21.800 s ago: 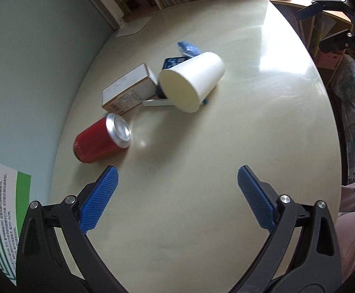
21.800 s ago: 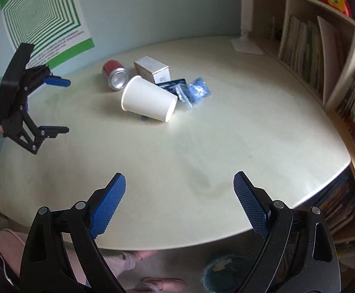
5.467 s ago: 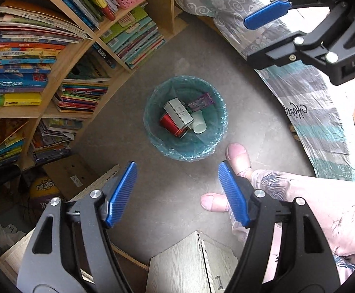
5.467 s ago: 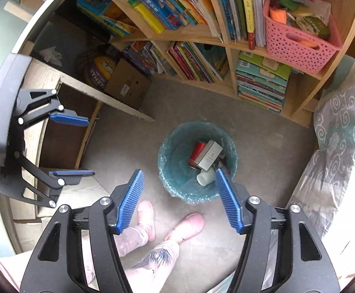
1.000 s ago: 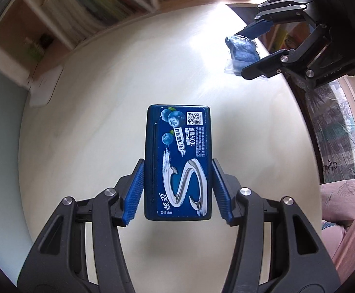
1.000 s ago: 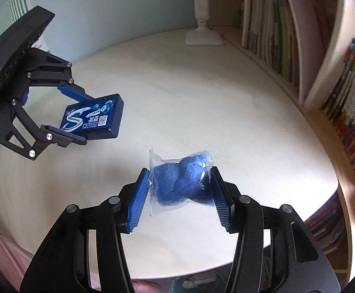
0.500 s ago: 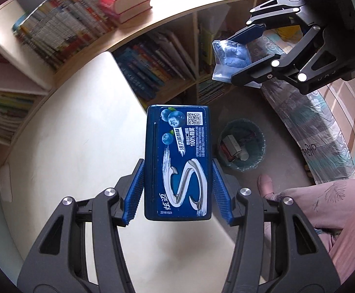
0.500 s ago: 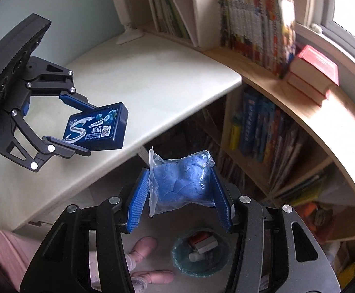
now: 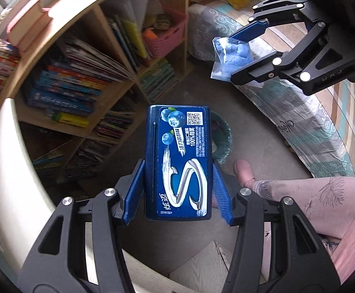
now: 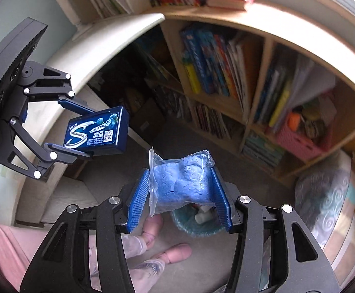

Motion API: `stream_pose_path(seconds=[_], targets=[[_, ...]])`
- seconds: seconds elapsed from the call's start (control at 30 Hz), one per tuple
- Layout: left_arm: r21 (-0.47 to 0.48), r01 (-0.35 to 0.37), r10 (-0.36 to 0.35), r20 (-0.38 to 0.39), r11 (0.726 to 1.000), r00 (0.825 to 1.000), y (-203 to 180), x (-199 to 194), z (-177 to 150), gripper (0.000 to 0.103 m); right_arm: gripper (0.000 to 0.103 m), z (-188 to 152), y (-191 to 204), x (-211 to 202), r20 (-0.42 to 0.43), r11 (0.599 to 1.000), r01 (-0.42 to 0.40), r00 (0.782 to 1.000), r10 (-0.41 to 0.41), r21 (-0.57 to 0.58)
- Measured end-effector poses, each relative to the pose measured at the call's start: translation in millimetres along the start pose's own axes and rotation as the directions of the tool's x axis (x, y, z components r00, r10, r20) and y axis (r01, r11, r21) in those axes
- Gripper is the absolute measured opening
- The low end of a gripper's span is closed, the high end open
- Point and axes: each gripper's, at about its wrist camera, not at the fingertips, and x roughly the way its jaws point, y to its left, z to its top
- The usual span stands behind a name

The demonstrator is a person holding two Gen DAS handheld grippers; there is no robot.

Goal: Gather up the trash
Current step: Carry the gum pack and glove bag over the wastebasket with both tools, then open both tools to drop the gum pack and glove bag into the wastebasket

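Both loads now hang above the bin holding earlier trash.

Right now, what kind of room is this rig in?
Likely a home study or bedroom: a wooden bookshelf crammed with books, a pink storage basket, patterned bedding, and a lined waste bin on the floor.

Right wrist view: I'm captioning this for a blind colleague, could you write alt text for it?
The right gripper clamps a clear bag of blue clay above a teal-lined trash bin on the floor. At left, the left gripper holds a dark blue gum box; bookshelves fill the background.
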Motion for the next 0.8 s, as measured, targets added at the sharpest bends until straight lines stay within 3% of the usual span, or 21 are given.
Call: stream_pose_path(seconds=[0.3, 0.63, 0.7, 0.8], targets=[[0.053, 0.067, -0.062, -0.105, 0.996, 0.993, -34, 58, 13, 0.050, 0.051, -51, -23, 23, -0.057, 0.991, -0.019, 0.998, 0.027, 0.135], [0.105, 0.101, -0.083, -0.162, 0.989, 0.983, -57, 93, 29, 0.050, 0.052, -71, -41, 40, -0.063, 0.977, -0.034, 0.997, 0.048, 0.212], [0.127, 0.073, -0.051, -0.167, 0.989, 0.985, -62, 98, 32, 0.051, 0.054, -72, -43, 42, -0.070, 0.976, -0.032, 0.996, 0.048, 0.216], [0.138, 0.066, -0.043, -0.168, 0.988, 0.985, -66, 101, 36, 0.078, 0.067, -73, -50, 42, -0.057, 0.967, -0.036, 0.997, 0.052, 0.254]])
